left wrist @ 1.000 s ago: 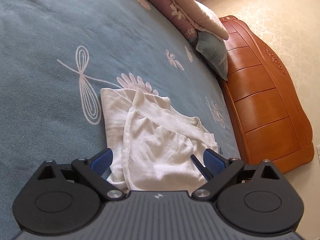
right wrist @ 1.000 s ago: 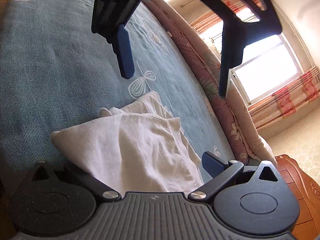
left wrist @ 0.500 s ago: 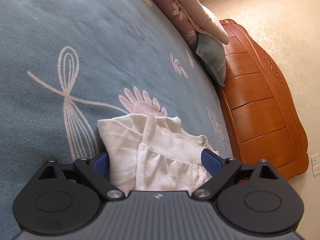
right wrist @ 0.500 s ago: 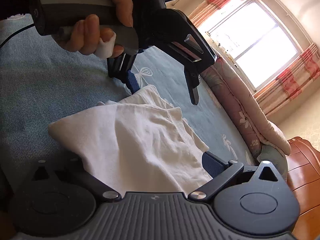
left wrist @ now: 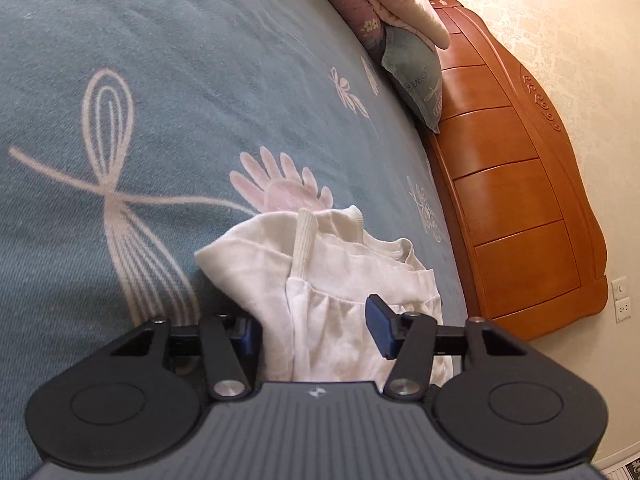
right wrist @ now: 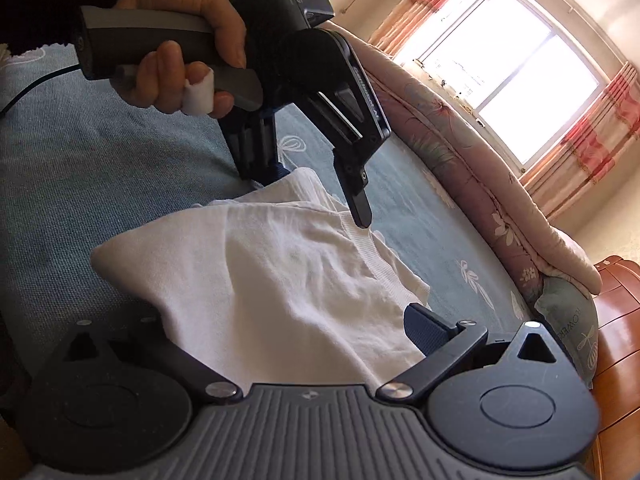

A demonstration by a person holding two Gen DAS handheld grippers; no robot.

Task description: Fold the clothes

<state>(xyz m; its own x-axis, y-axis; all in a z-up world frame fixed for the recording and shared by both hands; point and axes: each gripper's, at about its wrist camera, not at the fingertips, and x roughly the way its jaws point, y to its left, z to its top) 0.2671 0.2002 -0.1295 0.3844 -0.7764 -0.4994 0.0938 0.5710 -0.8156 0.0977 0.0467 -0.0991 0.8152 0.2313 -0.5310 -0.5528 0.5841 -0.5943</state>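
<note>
I could read little. The pillow at the headboard carried printed capitals, "ROWER" as far as I could make out, seen upside down in the left wrist view. The left gripper bore "DAS" on its top housing; its side lettering stayed illegible.

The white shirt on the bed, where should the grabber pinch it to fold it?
Probably at the thick folded edge of the white shirt nearest the left gripper, coming in low along the blue bedspread. There the layers bunch into a raised ridge that fits between the jaws, which are closing around it. The flat middle gives nothing to pinch.
</note>
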